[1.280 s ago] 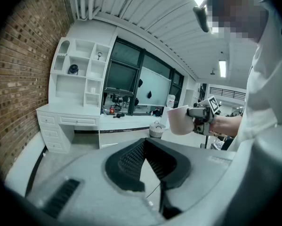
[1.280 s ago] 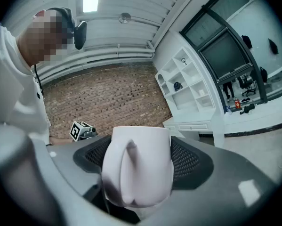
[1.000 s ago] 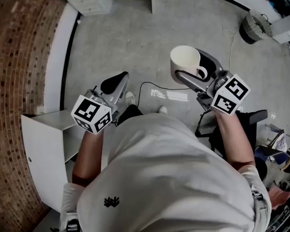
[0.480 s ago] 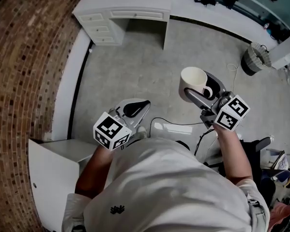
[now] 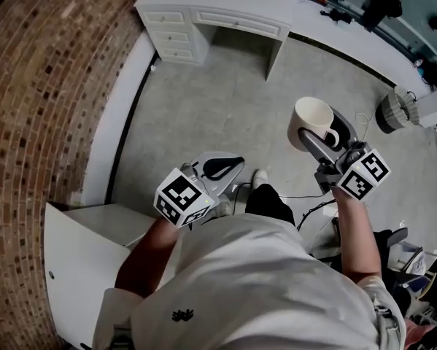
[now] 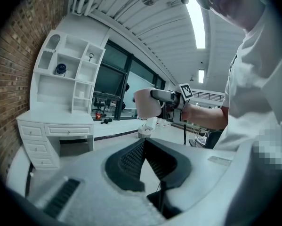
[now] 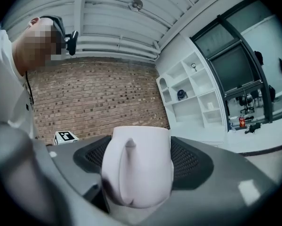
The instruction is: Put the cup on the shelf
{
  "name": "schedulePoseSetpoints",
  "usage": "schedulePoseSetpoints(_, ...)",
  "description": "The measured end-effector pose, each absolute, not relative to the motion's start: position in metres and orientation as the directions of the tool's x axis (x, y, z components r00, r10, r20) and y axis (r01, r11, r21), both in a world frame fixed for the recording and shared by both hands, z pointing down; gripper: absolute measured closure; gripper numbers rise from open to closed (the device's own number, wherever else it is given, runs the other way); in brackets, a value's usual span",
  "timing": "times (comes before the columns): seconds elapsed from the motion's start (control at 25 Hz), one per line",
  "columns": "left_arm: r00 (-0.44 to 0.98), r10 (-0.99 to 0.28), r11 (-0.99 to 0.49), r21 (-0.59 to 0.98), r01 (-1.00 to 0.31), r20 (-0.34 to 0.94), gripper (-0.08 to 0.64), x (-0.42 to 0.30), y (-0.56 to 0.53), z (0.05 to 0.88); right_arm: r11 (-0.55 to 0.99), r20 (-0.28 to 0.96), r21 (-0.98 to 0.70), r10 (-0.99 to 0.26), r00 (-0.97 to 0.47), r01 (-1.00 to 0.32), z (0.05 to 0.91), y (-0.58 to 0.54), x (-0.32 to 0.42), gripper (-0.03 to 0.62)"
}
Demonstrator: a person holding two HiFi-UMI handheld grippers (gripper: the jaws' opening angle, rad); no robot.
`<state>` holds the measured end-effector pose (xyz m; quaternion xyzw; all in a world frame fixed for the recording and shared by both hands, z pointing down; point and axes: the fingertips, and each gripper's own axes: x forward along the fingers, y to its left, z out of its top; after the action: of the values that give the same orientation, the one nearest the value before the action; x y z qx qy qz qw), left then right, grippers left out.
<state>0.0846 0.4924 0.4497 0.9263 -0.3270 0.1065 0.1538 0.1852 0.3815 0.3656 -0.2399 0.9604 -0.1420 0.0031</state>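
A white cup (image 5: 311,120) with a handle is held above the floor, clamped between the jaws of my right gripper (image 5: 322,134). In the right gripper view the cup (image 7: 140,171) fills the space between the black pads, handle facing the camera. The white shelf unit (image 7: 191,92) with open compartments stands ahead at the right, on a white desk (image 5: 217,14). My left gripper (image 5: 230,165) is shut with nothing in it, and its jaw tips meet. From the left gripper view I see the shelf unit (image 6: 68,74), the cup (image 6: 148,102) and the right gripper (image 6: 165,96).
A brick wall (image 5: 50,71) runs along the left. A low white cabinet (image 5: 83,257) stands at the lower left beside the person. A round basket (image 5: 395,112) sits on the grey floor (image 5: 218,100) at the right. A small dark object (image 7: 181,94) rests in one shelf compartment.
The person has moved toward the desk, which has come into the head view. Both grippers have travelled forward with the person. The cup stays clamped in the right gripper.
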Motion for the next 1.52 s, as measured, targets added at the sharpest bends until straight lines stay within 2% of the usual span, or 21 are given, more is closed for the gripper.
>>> schedulePoseSetpoints(0.24, 0.754, -0.582, -0.717, 0.245, -0.653, 0.306, 0.554, 0.064, 0.458, 0.460, 0.852, 0.071, -0.290, -0.434, -0.898, -0.435, 0.379, 0.334, 0.160, 0.186)
schedulePoseSetpoints(0.48, 0.733, -0.603, -0.702, 0.226, -0.675, 0.315, 0.554, 0.062, 0.378, 0.451, 0.875, 0.033, -0.275, -0.405, -0.914, -0.398, 0.372, 0.250, 0.156, 0.186)
schedulePoseSetpoints(0.92, 0.718, -0.617, -0.697, 0.202, -0.688, 0.321, 0.554, 0.096, 0.206, 0.432, 0.901, 0.008, -0.258, -0.360, -0.933, -0.350, 0.359, 0.080, 0.177, 0.187)
schedulePoseSetpoints(1.2, 0.717, -0.617, -0.690, 0.215, -0.691, 0.325, 0.554, 0.115, 0.136, 0.437, 0.909, -0.001, -0.251, -0.343, -0.939, -0.332, 0.365, 0.001, 0.186, 0.189)
schedulePoseSetpoints(1.52, 0.731, -0.608, -0.703, 0.216, -0.677, 0.310, 0.552, 0.087, 0.068, 0.439, 0.905, -0.002, -0.235, -0.365, -0.931, -0.354, 0.365, -0.067, 0.157, 0.189)
